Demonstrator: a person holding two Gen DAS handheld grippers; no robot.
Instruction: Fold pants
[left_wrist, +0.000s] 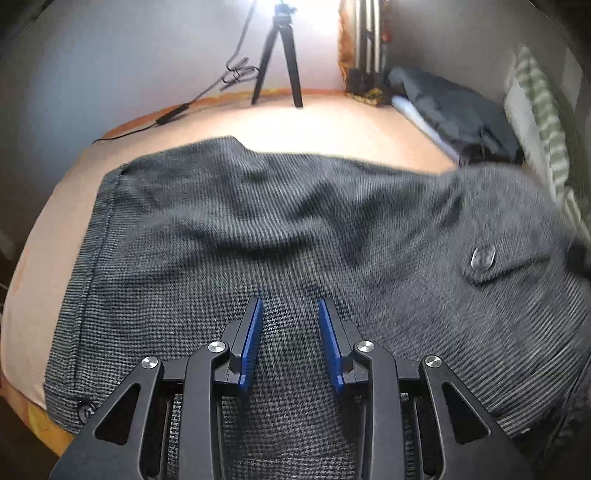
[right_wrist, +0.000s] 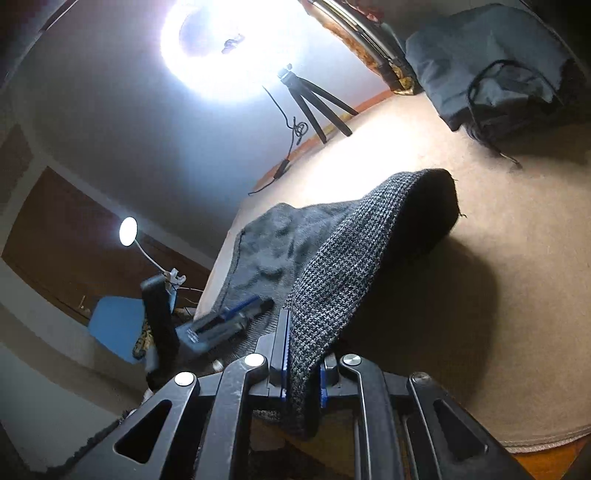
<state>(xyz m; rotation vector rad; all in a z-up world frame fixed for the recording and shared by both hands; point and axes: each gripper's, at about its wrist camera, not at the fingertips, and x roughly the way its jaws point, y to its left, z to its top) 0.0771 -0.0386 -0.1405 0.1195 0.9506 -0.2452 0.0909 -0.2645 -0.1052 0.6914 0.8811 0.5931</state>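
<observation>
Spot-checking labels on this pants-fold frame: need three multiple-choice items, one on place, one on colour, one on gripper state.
1. Where does the tripod stand?
A. at the far edge of the bed, by the wall
B. on the pants
C. on the dark bag

2. What colour are the pads on the left gripper?
A. red
B. blue
C. white

3. What is the right gripper doing?
A. open over bare bed
B. shut on a cable
C. shut on the pants

Answers:
1 A: its legs rest on the bed beyond the pants, at the wall.
2 B: both pads show blue.
3 C: the checked cloth runs between its closed pads and lifts off the bed.
</observation>
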